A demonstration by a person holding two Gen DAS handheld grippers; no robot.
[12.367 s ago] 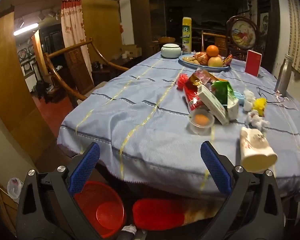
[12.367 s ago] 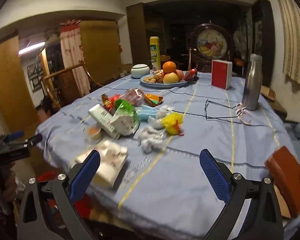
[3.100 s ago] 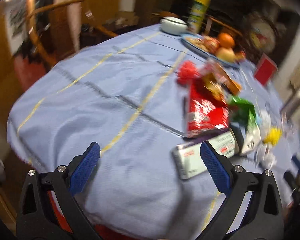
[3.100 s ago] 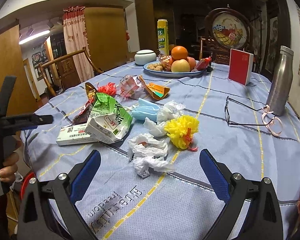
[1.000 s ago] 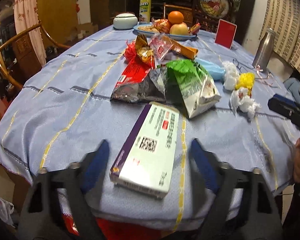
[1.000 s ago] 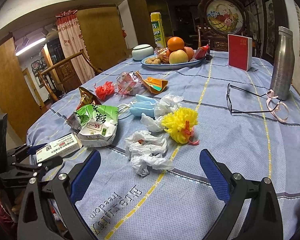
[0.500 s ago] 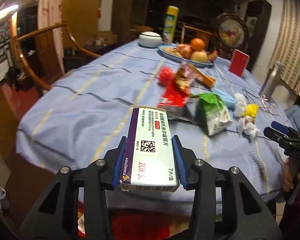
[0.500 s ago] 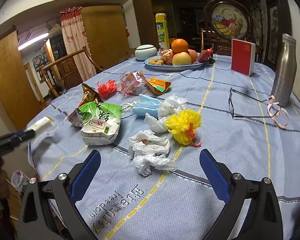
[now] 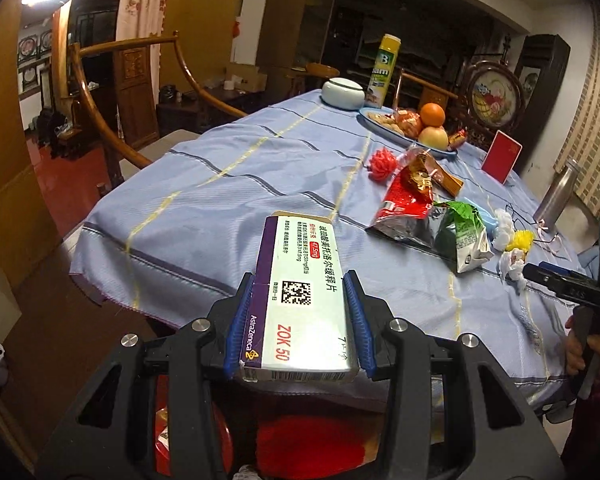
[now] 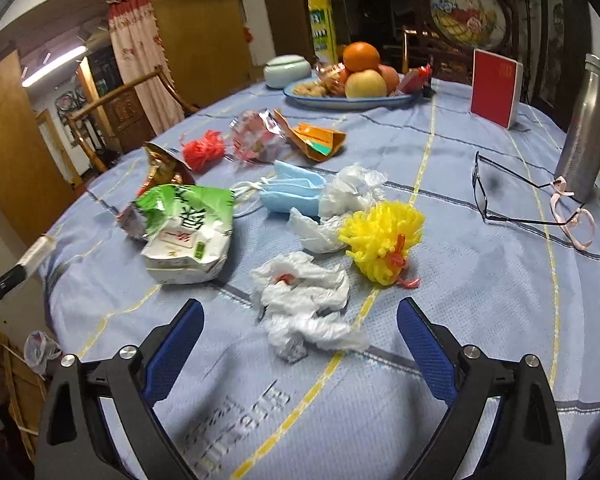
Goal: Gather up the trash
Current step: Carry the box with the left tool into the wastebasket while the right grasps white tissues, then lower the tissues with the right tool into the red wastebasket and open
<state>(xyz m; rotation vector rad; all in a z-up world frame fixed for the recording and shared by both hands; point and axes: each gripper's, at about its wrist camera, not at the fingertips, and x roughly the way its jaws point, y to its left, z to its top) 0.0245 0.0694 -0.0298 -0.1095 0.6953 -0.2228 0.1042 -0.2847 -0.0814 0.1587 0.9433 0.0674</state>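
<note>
One piece of trash lifted: medicine box [image 9: 306, 300], on the table [image 9: 220, 200] a second ago, now pinched by left gripper [image 9: 300, 312] beyond the near table edge, above a red bin [image 9: 188, 444]. Probably ready to drop. Right gripper [image 10: 300, 344] spread wide but closing, over white crumpled plastic [image 10: 304, 300] on the table, nothing clamped yet.

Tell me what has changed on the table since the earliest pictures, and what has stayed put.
The medicine box has left the table: the left gripper closed on it and lifted it clear of the edge. The jelly cup and the cream bag by the near edge are gone too. The right gripper has dipped toward the crumpled white tissue, jaws closing, nothing between them. Fruit plate, glasses, flask unchanged.
</note>
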